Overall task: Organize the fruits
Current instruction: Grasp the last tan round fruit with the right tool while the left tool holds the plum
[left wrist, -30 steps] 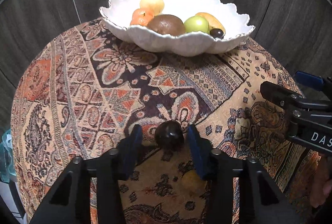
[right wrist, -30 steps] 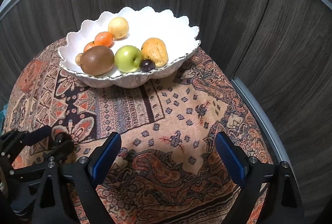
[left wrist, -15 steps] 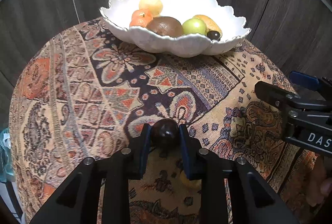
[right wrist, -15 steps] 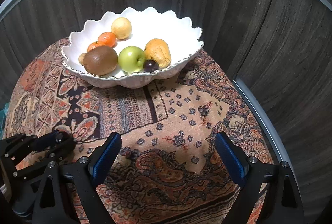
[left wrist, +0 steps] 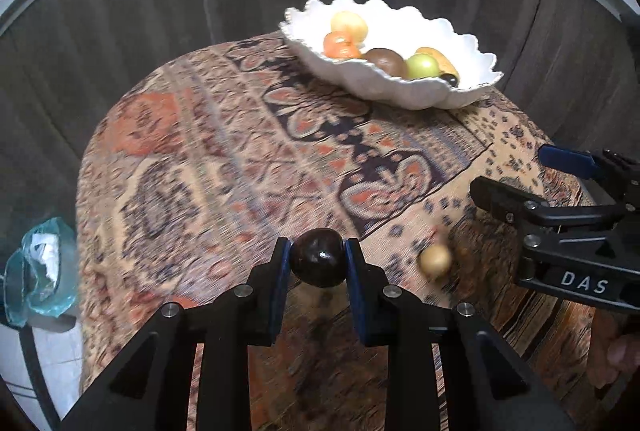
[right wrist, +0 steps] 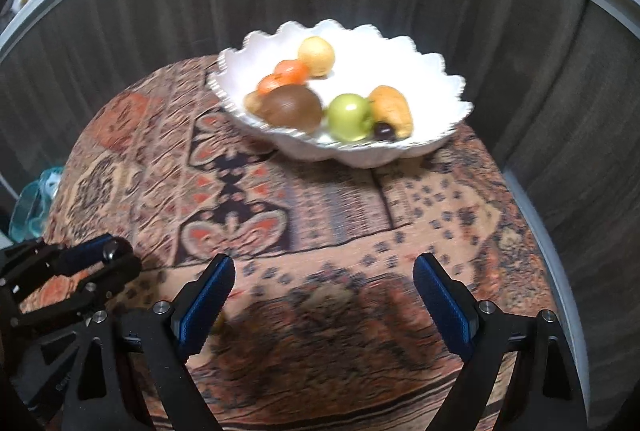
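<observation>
Since a second ago my left gripper has clamped the dark plum and lifted it off the cloth. My right gripper stays spread, empty. I'd carry the plum steadily toward the white bowl at one o'clock, clearing the rim before releasing.

The only readable text is the white lettering "DAS" on the black body of the right gripper, seen off to the right of the left gripper's fingers; the word is cut off.
</observation>
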`<state>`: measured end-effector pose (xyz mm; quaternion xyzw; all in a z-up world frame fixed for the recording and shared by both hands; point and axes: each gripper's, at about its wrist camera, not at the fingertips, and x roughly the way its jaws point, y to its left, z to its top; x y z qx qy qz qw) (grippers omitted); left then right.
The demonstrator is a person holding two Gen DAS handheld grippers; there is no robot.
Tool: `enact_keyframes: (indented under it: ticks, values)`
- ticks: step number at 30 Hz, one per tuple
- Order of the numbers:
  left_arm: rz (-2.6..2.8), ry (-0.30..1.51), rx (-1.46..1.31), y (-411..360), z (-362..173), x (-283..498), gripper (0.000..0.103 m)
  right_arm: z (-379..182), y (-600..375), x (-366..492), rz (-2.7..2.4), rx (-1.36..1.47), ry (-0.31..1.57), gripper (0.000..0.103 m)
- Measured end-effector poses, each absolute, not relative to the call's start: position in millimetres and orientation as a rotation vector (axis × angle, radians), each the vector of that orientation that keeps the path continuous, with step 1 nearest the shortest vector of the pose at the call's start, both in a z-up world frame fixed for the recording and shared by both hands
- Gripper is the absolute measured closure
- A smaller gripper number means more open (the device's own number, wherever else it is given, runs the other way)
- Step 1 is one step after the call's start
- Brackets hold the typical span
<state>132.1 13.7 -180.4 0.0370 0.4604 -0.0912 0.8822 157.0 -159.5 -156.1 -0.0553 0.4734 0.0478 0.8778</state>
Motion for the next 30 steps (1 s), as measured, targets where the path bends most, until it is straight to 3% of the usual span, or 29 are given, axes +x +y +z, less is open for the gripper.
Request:
enact_keyframes:
  ticks: [12,21,30]
  values:
    - [-0.132,0.956,0.045,51.9,-182.8,109.0,0.076,-182.9,-115.1,141.4,0.205,-0.156,1.067,0.035]
    - [-0.130,0.951,0.033,53.7,-181.6,107.6,0.076,-202.3,-106.4,138.4,0.265,-0.143,1.136,0.075]
    - [-0.133,0.954,0.032,51.4,-179.8,108.7,0.076,-198.9,-106.2,136.5,0.280,-0.147,1.112,0.079]
